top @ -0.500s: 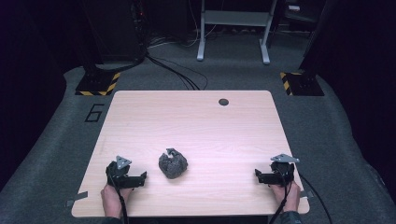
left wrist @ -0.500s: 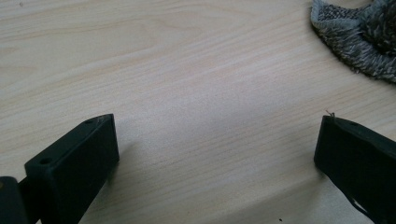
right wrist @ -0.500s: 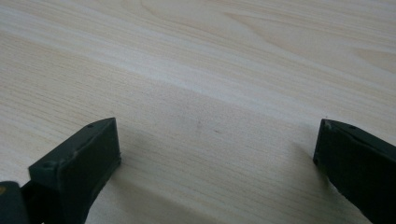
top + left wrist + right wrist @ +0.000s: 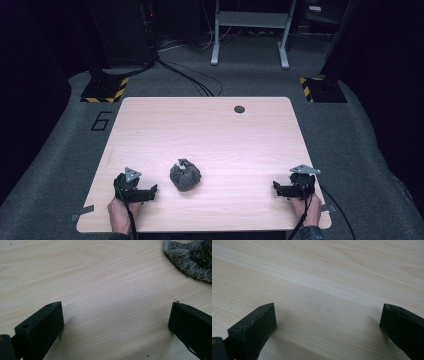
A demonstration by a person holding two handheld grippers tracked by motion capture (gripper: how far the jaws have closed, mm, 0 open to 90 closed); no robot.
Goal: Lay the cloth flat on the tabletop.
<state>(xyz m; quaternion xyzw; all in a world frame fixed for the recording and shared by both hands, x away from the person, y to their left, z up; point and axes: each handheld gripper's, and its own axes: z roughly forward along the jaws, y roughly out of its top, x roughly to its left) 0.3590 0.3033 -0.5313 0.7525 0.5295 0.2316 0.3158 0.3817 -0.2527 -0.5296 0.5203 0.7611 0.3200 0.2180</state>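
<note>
Both claws wide, empty. Left gripper (image 4: 150, 192) near the table (image 4: 210, 130) front-left corner, right gripper (image 4: 278, 188) near front-right. Grey knit bundle (image 4: 185, 175) sits just beside the left one, toward the front edge. Risk: soft crumpled fabric, so jaws may pinch one fold and drag it.

The table (image 4: 210, 135) is pale wood-grain, smooth and matt. The crumpled grey cloth (image 4: 185, 175) looks coarse, nubbly knit. The gripper jaws are matt black plastic.
</note>
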